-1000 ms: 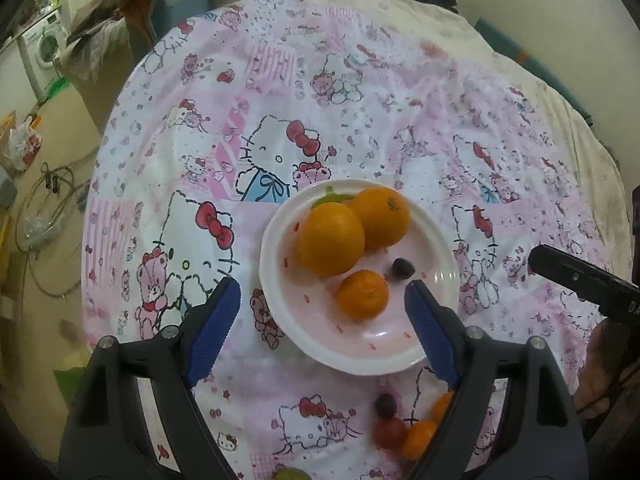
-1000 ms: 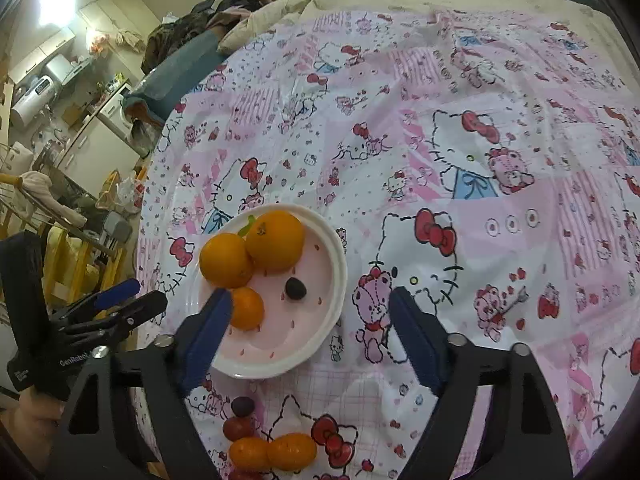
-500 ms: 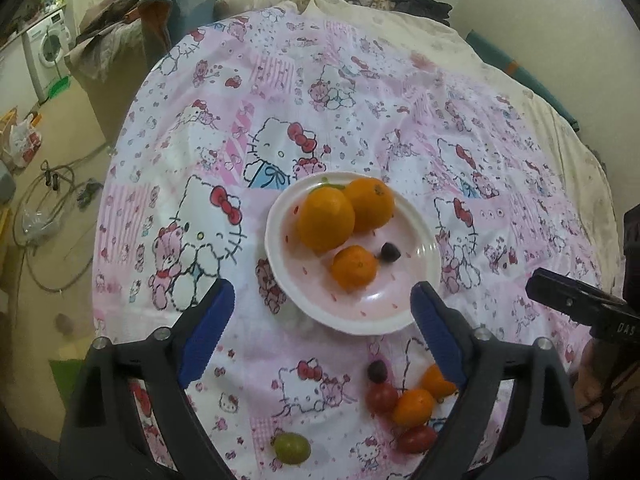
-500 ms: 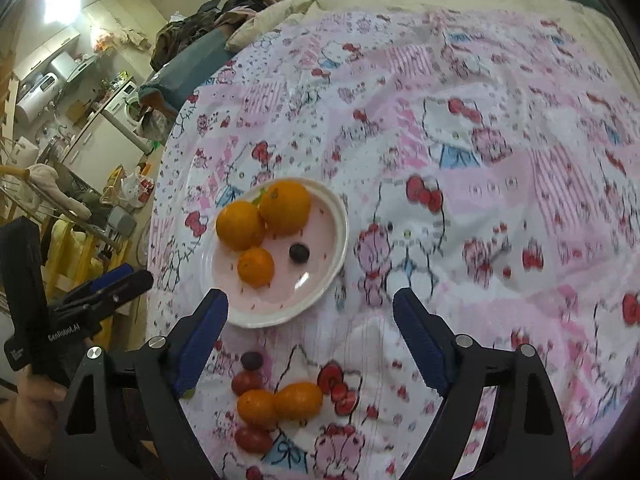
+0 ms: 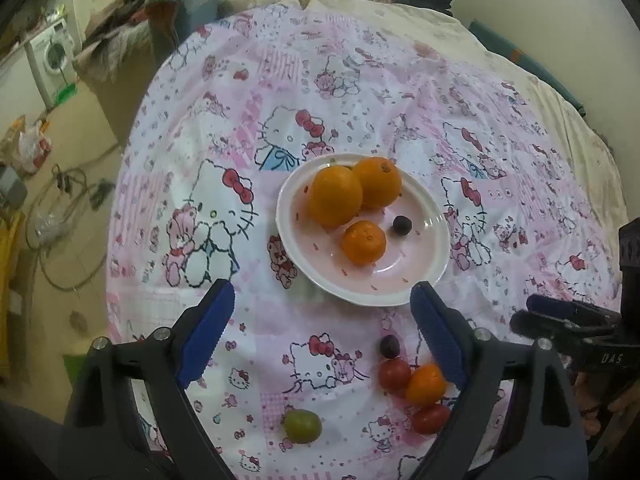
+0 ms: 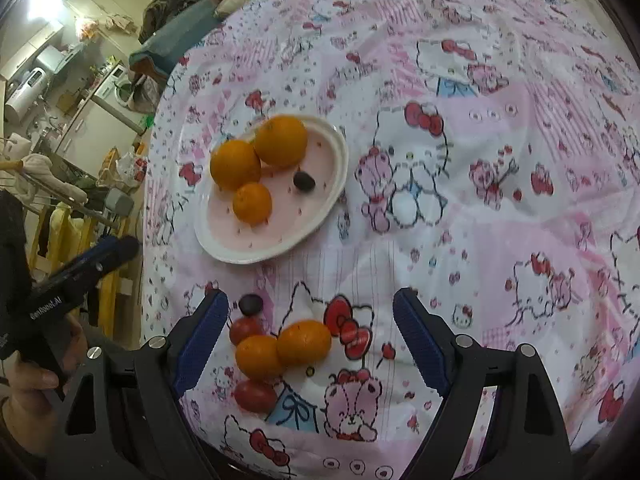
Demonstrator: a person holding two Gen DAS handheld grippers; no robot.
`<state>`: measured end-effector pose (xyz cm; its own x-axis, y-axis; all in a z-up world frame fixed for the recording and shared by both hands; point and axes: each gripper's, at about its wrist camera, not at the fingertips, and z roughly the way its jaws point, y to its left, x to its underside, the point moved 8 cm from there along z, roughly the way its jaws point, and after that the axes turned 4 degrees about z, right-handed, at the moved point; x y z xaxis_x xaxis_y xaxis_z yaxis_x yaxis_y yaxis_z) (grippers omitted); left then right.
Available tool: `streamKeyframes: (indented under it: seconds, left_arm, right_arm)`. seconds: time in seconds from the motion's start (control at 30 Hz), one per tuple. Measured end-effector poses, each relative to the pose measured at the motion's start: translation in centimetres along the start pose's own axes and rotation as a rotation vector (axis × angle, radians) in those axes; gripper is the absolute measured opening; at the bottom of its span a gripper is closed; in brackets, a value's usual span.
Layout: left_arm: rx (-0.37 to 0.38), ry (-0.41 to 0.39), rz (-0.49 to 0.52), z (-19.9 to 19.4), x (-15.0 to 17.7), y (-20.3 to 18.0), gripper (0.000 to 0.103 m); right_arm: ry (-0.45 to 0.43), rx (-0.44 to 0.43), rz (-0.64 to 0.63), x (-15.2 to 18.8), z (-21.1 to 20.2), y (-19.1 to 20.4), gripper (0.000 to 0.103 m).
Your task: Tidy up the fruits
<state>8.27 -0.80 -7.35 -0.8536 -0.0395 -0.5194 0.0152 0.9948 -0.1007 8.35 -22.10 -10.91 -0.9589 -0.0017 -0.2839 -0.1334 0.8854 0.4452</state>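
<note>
I hold the left tool point(image 5: 322, 308) and the right tool point(image 6: 310, 318) above the pink cartoon-print cloth point(image 6: 480, 160), both spread wide and gripping nothing. Both have drawn back since a second ago, revealing more loose fruit. The glossy white round plate point(image 5: 434, 248) carries three dimpled oranges point(image 5: 336, 196) and a dark grape point(image 5: 401, 225). Smooth red tomatoes point(image 6: 254, 395) and small oranges point(image 6: 304, 342) lie near me.

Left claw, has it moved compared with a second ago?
Yes. The left claw has pulled back from the plate, whose near rim now lies beyond its tips.
</note>
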Motion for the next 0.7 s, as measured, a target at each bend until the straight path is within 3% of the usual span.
streamKeyframes:
  seconds: [0.33, 0.6, 0.63, 0.7]
  left_arm:
    - [-0.014, 0.027, -0.092, 0.8, 0.2, 1.9, 0.088]
    - [-0.004, 0.061, -0.111, 1.4, 0.7, 2.0, 0.088]
    - [-0.002, 0.062, -0.110, 1.4, 0.7, 2.0, 0.088]
    - [-0.003, 0.064, -0.104, 1.4, 0.8, 1.9, 0.088]
  right_arm:
    - [0.126, -0.092, 0.051, 1.8, 2.3, 0.7, 0.087]
    - [0.222, -0.067, 0.045, 3.5, 4.8, 1.2, 0.087]
    - [0.237, -0.068, 0.059, 3.7, 5.3, 1.1, 0.086]
    - [0.270, -0.059, 0.080, 4.0, 6.2, 0.7, 0.073]
